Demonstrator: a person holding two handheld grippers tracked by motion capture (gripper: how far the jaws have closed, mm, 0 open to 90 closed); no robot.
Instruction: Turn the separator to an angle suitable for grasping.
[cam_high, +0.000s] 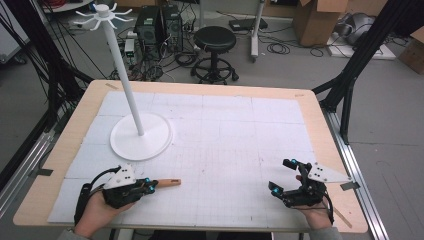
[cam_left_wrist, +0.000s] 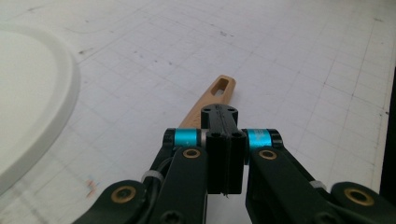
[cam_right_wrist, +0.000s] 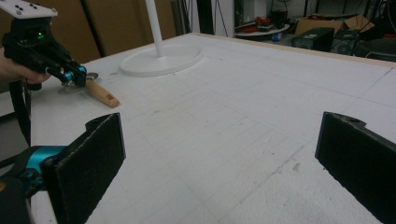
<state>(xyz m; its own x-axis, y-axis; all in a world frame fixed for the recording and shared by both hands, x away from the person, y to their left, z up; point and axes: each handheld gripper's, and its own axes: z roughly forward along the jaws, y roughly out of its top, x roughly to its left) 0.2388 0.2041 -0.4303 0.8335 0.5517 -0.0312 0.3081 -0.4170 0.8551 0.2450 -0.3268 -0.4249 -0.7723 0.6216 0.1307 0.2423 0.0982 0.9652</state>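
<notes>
At the near left of the table (cam_high: 210, 95), the left gripper (cam_high: 150, 185) is clenched on a flat wooden handle with a slotted end (cam_high: 167, 183); the right gripper (cam_high: 281, 176) stands released. The handle may snag if its slot misses a hook on the far white rack (cam_high: 127, 85).

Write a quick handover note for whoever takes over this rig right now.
Left gripper: shut on the wooden handle of a utensil lying on the white mat, near the front left edge. Its working end is hidden by the jaws.
Right gripper: open, holding nothing, low over the mat at front right.
White hook stand: upright at back left, hooks bare.
Done: the utensil is gripped.
Left: probably lift it and hang it by the slot in its handle on a hook.
</notes>
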